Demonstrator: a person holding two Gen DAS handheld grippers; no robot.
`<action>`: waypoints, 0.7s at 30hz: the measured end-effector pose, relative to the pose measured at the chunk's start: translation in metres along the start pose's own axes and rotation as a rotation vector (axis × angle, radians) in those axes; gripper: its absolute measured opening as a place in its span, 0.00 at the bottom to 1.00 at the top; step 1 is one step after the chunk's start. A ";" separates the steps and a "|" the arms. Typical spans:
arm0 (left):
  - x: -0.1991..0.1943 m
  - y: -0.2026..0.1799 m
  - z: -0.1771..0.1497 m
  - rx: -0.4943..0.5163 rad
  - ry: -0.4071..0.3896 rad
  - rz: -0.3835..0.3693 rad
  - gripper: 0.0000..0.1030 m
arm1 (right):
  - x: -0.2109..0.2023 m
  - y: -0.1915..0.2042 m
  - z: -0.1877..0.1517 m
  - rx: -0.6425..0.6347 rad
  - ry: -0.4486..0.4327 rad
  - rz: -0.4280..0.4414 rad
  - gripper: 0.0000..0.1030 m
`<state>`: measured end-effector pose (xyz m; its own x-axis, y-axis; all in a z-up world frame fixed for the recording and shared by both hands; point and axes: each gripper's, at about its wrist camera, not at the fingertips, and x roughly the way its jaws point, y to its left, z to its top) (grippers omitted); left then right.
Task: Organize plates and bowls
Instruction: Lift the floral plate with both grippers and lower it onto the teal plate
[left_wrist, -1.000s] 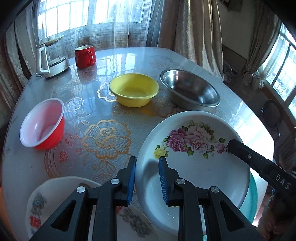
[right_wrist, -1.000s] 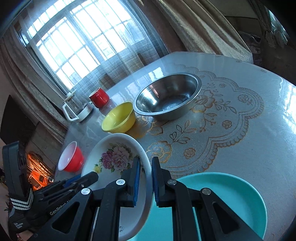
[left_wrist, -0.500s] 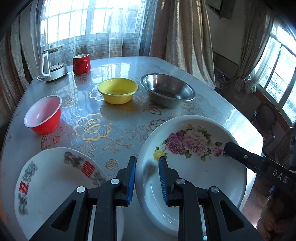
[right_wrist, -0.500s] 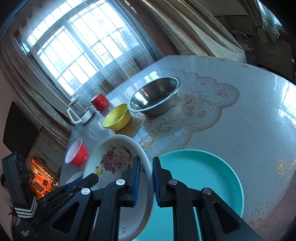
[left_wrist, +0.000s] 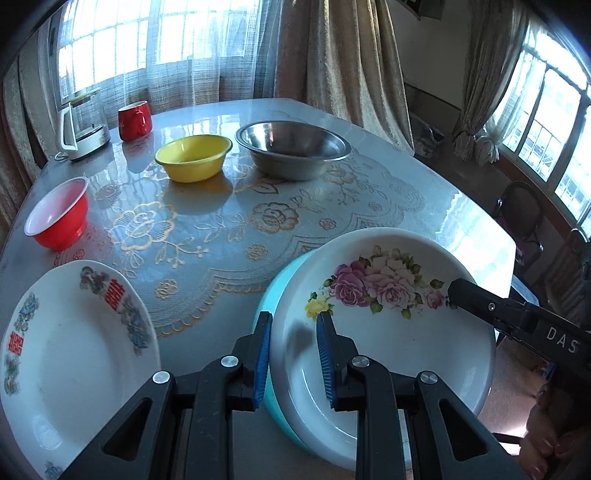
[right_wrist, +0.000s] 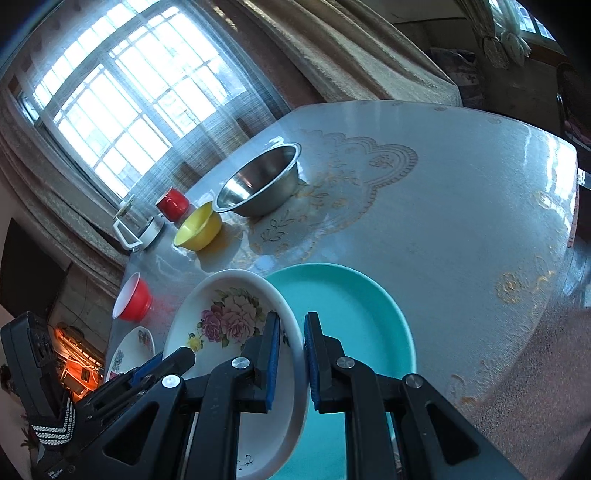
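the left claw (left_wrist: 293, 354) is clenched on the near rim of the flowered plate (left_wrist: 384, 317), and the right claw (right_wrist: 291, 360) grips its opposite rim. the plate is tilted just above the teal plate (right_wrist: 354, 306), near the edge of the worktop (left_wrist: 332, 206).

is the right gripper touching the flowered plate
Touching. In the right wrist view the right gripper has a blue pad on each side of the flowered plate rim, clamped shut on it.
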<state>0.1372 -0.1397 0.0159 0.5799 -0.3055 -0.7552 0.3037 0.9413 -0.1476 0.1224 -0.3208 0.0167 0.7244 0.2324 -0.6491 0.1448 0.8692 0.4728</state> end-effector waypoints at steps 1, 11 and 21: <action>0.002 -0.002 -0.001 0.001 0.002 0.000 0.24 | 0.000 -0.003 -0.001 0.002 0.000 -0.004 0.14; 0.023 -0.014 -0.009 0.009 0.044 0.002 0.24 | 0.004 -0.025 -0.006 0.043 0.021 -0.023 0.15; 0.035 -0.018 -0.007 0.038 0.031 0.035 0.24 | 0.025 -0.038 -0.005 0.065 0.044 -0.054 0.16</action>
<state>0.1468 -0.1669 -0.0127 0.5671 -0.2672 -0.7791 0.3122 0.9451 -0.0969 0.1318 -0.3455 -0.0203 0.6845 0.2062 -0.6993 0.2271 0.8512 0.4732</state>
